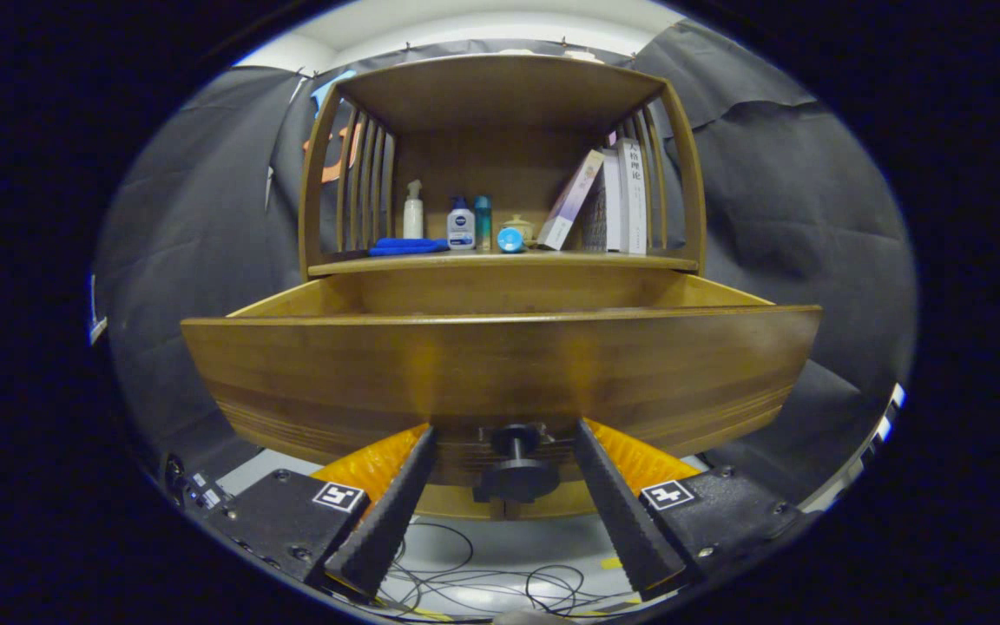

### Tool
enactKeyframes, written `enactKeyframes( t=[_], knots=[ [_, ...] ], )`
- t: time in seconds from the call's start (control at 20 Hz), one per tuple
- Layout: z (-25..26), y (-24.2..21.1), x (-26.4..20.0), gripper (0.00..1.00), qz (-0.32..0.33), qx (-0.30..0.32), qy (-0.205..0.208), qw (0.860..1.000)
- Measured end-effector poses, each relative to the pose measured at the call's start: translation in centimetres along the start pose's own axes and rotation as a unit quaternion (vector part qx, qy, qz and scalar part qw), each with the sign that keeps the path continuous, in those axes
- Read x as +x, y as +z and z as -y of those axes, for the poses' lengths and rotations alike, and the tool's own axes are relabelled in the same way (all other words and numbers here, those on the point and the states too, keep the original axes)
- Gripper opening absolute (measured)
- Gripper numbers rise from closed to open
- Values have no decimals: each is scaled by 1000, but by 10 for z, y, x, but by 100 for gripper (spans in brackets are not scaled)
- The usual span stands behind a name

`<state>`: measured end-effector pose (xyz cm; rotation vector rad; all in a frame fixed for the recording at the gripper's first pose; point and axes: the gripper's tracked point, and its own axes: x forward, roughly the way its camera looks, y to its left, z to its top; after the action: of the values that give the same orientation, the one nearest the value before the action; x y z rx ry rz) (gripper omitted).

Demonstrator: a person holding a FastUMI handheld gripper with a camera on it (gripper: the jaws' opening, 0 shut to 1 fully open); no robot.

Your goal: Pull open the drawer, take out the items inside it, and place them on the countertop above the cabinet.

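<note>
Straddling the knob (515,469) of the open drawer (500,365), the gripper (504,434) is standing apart, not clamping; pulling further is risking the drawer dropping out

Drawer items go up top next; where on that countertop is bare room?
Bare wood along the countertop's front edge, ahead of the books. The middle is crowded: blue cloth, bottles, a small jar. The tongs stand open around the drawer knob.
</note>
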<state>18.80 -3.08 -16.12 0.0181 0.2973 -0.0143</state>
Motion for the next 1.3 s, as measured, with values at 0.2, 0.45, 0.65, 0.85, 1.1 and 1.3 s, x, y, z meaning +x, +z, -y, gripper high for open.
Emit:
enactKeyframes(
  t=[0.2, 0.45, 0.65, 0.85, 1.1, 1.3],
  knots=[
    [-1, 3, 3, 100, 3, -1, 1, 1000],
    [-2, 9, 17, 100, 1, 1, 1, 1000],
    [-4, 15, 30, 99, -1, 4, 0, 1000],
    [-7, 26, 51, 100, -1, 5, -3, 1000],
    [-11, 38, 75, 99, 5, 5, -13, 1000],
    [-13, 44, 96, 100, 3, 5, -16, 1000]
  ],
)
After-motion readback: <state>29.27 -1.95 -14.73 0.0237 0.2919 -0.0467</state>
